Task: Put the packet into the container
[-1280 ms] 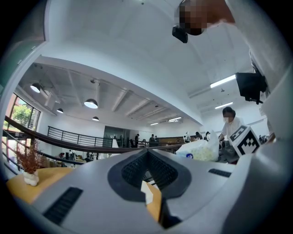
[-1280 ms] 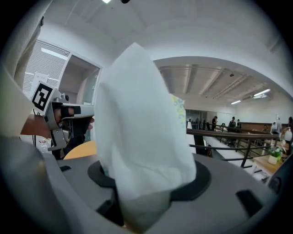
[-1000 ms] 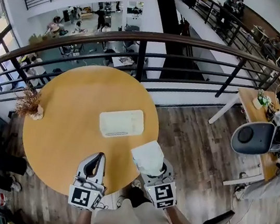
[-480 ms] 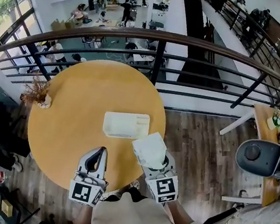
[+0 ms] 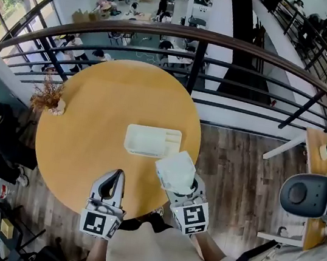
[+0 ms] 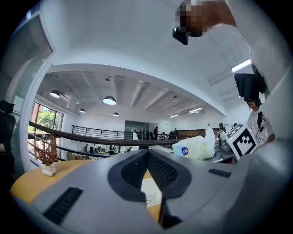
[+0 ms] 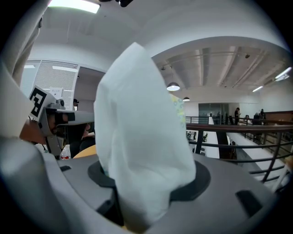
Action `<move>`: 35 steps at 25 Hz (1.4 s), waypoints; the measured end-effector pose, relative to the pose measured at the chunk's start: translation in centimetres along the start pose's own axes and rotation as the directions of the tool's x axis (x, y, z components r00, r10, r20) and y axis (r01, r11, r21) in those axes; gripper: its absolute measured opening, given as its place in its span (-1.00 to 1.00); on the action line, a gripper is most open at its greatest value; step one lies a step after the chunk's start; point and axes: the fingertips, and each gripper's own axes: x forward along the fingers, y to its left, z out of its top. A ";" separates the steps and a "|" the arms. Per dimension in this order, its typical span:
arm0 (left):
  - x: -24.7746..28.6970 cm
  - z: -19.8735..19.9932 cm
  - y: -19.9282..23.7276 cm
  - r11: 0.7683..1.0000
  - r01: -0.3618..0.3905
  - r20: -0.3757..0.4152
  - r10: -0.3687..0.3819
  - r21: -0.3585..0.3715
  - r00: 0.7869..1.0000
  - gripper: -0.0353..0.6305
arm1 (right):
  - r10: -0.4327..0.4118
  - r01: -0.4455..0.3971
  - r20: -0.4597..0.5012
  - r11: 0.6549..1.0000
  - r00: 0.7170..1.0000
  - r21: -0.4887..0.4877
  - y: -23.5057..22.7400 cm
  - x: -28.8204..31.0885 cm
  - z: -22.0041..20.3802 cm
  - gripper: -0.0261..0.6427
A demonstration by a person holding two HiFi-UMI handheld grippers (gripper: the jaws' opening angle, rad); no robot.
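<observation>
Your right hand-held gripper (image 5: 180, 189) is clamped on the white packet (image 5: 175, 170). Its 2 jaws stand wide, with the lower end of the packet pinched between them. In the right gripper view the packet (image 7: 137, 137) rises upright past the jaw tips and fills the middle of the picture.

Your left hand-held gripper (image 5: 115, 179) has its 2 jaws closed tip to tip, with nothing between them. It sits over the near edge of the round counter (image 5: 91, 121).

The white rectangular container (image 5: 152, 141) lies flat on the counter, right of centre. In the head view the packet shows just beside the container's near right corner and is not inside it.

1 dried plant (image 5: 48, 97) stands at the counter's left edge, well apart from the container. A railing (image 5: 226, 44) runs behind the counter
</observation>
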 end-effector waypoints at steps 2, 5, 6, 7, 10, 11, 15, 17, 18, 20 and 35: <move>-0.1 -0.3 0.6 1.000 -0.007 -0.004 0.007 -0.010 1.000 -0.88 | 0.007 -0.007 -0.001 1.000 1.000 0.000 0.3 0.6 0.2 -0.06; -0.3 -0.9 1.7 0.999 -0.021 -0.018 0.020 -0.031 1.000 -0.88 | 0.016 -0.016 -0.004 1.000 1.000 -0.001 0.9 1.1 0.4 -0.06; -0.2 -0.9 2.1 0.999 -0.023 -0.020 0.023 -0.032 1.000 -0.88 | 0.015 -0.015 -0.001 1.000 1.000 -0.005 1.1 1.2 0.6 -0.06; -0.1 -0.9 2.6 0.999 -0.026 -0.020 0.026 -0.032 0.999 -0.88 | 0.014 -0.014 0.002 1.000 1.000 -0.014 1.3 1.4 0.7 -0.06; 0.2 -0.8 3.7 0.999 -0.031 -0.019 0.030 -0.033 0.999 -0.88 | 0.002 -0.002 -0.017 1.000 1.000 -0.001 1.6 1.6 0.6 -0.06; 0.3 -0.9 3.8 0.999 -0.029 -0.022 0.028 -0.033 0.999 -0.88 | -0.004 0.004 -0.029 1.000 1.000 0.007 1.6 1.6 0.3 -0.06; 0.8 -1.4 4.8 0.999 -0.025 -0.038 0.023 -0.033 0.999 -0.88 | -0.021 0.021 -0.057 1.000 0.998 0.016 1.4 2.0 -0.2 -0.06; 1.1 -1.9 5.2 0.999 -0.023 -0.050 0.022 -0.038 0.999 -0.88 | -0.020 0.021 -0.068 1.000 0.998 0.023 1.4 2.3 -0.4 -0.06; 1.2 -2.2 5.3 0.999 -0.022 -0.056 0.019 -0.041 0.998 -0.88 | -0.021 0.023 -0.077 0.999 0.997 0.024 1.3 2.5 -0.6 -0.06; 1.3 -2.8 5.5 0.999 -0.020 -0.065 0.017 -0.049 0.998 -0.88 | -0.021 0.024 -0.097 0.999 0.995 0.030 1.3 2.7 -1.2 -0.06; 2.3 -6.4 8.0 0.987 -0.075 -0.173 0.050 -0.141 0.984 -0.88 | 0.012 -0.019 -0.178 0.999 0.984 -0.034 -0.3 6.6 -1.3 -0.06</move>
